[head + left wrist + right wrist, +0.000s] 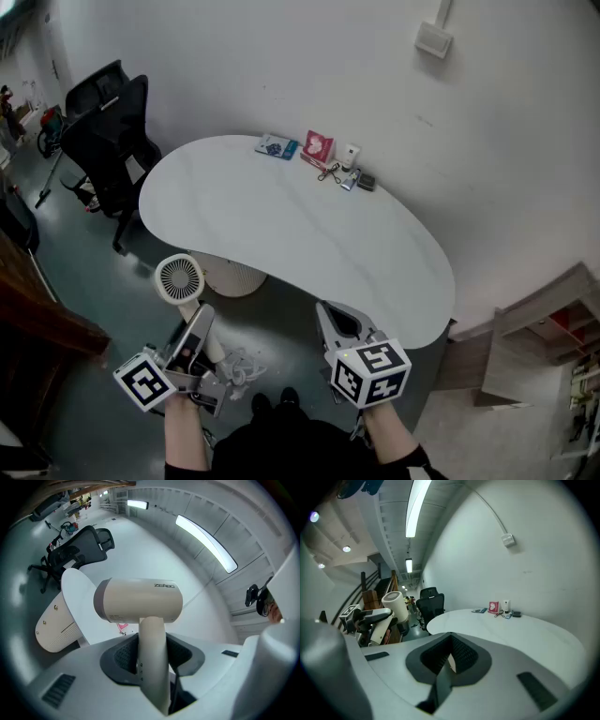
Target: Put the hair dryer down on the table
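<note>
My left gripper [194, 328] is shut on the handle of a cream hair dryer [180, 279], held in the air off the near left edge of the white table [281, 225]. In the left gripper view the hair dryer [138, 599] stands upright with its handle [152, 653] between the dark pads. In the right gripper view the hair dryer [394, 605] shows at the left. My right gripper [333, 322] hangs near the table's front edge, shut with nothing in it; its jaws meet in its own view [449, 660].
Small items lie at the table's far edge: a red card [318, 145], a white bottle [350, 155], a blue packet [277, 147]. A black office chair [111, 131] stands at the left. A white round base [230, 274] sits under the table. A wooden shelf [548, 337] is at the right.
</note>
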Demonstrator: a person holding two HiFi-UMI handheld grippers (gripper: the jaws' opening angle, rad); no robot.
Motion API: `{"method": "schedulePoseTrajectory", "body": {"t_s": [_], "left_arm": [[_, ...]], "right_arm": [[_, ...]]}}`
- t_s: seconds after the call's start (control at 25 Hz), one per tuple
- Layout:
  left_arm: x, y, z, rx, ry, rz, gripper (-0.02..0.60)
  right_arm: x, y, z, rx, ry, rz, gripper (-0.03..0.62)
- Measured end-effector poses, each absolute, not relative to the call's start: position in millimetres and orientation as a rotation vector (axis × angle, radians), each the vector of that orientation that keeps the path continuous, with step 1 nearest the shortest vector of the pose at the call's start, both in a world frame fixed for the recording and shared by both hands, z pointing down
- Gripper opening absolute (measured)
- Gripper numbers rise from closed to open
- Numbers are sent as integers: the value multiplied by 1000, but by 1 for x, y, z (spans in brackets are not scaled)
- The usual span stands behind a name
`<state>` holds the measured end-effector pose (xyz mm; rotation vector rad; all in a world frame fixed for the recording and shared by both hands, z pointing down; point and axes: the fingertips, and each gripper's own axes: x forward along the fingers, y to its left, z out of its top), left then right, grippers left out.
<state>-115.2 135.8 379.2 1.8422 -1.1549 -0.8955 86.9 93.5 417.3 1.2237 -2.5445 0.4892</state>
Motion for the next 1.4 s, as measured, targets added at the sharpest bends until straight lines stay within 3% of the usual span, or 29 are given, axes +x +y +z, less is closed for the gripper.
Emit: {"method": "schedulePoseTrajectory", "body": {"t_s": [0.6,1.4], "left_arm": [[-124,132,396,1768,-1216,-903,158],[-142,110,358,1789,-1370,-972,158]], "right_arm": [[92,79,435,1172,-2530,512,2],[160,42,436,1322,-2456,530,2]]}}
